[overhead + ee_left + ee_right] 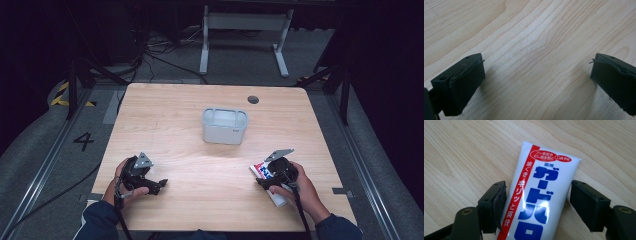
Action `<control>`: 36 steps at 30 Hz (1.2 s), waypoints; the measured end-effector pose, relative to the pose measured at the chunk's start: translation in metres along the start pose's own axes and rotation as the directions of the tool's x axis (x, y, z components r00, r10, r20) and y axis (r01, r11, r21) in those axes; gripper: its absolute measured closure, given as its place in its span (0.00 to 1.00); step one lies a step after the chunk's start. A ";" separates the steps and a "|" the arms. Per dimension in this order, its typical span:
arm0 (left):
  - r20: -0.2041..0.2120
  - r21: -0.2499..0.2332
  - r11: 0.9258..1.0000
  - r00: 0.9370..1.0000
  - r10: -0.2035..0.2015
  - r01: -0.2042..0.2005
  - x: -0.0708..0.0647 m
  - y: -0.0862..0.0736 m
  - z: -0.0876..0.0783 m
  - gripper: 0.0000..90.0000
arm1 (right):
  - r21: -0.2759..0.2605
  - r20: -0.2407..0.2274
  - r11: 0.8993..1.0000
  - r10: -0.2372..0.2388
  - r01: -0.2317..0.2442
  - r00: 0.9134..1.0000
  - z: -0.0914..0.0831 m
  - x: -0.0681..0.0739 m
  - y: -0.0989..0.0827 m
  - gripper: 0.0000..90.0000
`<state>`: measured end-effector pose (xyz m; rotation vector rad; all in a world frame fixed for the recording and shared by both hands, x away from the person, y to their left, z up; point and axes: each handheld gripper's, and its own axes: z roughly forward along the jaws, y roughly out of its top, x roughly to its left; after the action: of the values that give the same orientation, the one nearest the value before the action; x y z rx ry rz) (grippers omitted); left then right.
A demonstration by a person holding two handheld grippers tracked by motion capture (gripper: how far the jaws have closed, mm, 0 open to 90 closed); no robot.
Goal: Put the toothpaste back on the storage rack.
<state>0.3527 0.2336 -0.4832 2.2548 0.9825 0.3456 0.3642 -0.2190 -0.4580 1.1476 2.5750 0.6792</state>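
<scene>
Two grippers low over the wooden table, one about to take a toothpaste tube.

Left gripper hovers open, nothing between its jaws. Right gripper straddles the toothpaste tube, which lies flat between its parted jaws; the left pad seems to touch, the right stands just off. Centre the tube, then squeeze gently. High view adds the grey bin well ahead of both.

high view looks forward and down from above the person's side, taking in the whole wooden table. the left gripper view sits close over bare tabletop, looking along its jaws. the right gripper view, equally close, frames a toothpaste tube, which the high view also shows, small, at lower right.
</scene>
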 end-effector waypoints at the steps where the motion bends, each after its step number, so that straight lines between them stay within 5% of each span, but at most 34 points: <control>1: 0.000 0.000 1.000 1.000 0.000 0.000 0.000 0.000 0.000 0.00 | 0.009 0.001 1.000 -0.007 0.007 1.000 0.001 0.001 0.001 0.34; 24: 0.001 0.000 1.000 1.000 0.006 -0.006 0.001 0.000 0.000 0.00 | 0.107 -0.058 0.993 -0.045 0.051 0.997 0.004 0.001 0.018 0.46; 36: 0.003 -0.001 1.000 1.000 0.010 -0.010 0.001 0.000 0.000 0.00 | 0.111 -0.070 0.991 -0.068 0.076 0.995 0.002 0.002 0.018 0.55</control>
<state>0.3535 0.2340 -0.4832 2.2598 0.9696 0.3473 0.3756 -0.2065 -0.4508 1.0758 2.7278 0.5712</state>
